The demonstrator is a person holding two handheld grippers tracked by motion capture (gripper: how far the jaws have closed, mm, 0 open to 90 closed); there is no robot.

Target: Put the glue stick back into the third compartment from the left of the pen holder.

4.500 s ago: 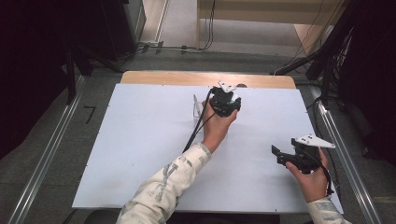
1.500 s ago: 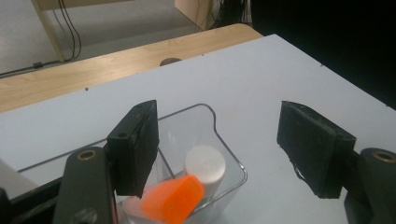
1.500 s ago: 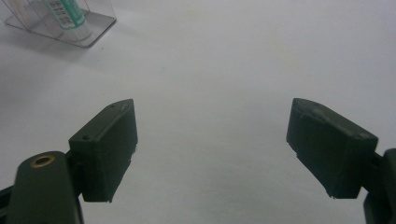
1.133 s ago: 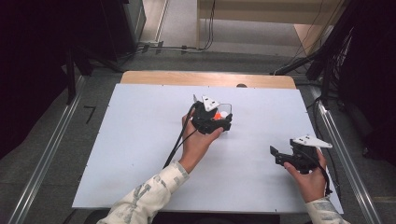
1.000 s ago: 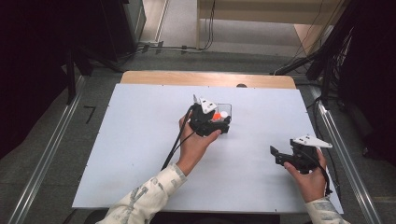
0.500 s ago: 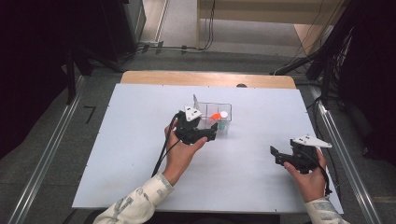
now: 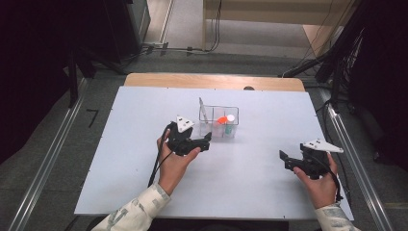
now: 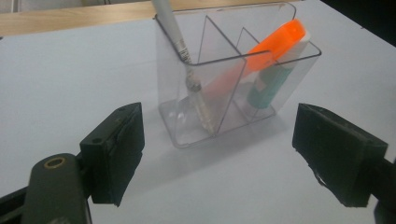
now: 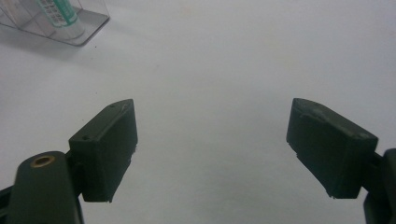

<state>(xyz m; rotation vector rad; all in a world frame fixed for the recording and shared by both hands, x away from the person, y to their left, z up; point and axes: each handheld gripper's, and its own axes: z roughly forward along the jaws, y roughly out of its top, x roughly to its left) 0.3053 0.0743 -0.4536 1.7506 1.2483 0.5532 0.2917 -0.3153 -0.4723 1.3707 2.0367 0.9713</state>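
Observation:
A clear plastic organiser with several compartments stands on the white table. A white pen leans in its left compartment. An orange marker and a green-labelled tube stand in the others. My left gripper is open just in front of the organiser, holding nothing. My right gripper hovers open over bare table at the right; a corner of the organiser shows at the top left of its view.
A wooden strip runs along the table's far edge. Metal rails flank the table on both sides. Cables lie on the floor beyond the table.
My left gripper has drawn back from the organiser toward the person and to the left, open and with nothing in it. The orange marker now stands in the organiser. The right gripper has stayed put.

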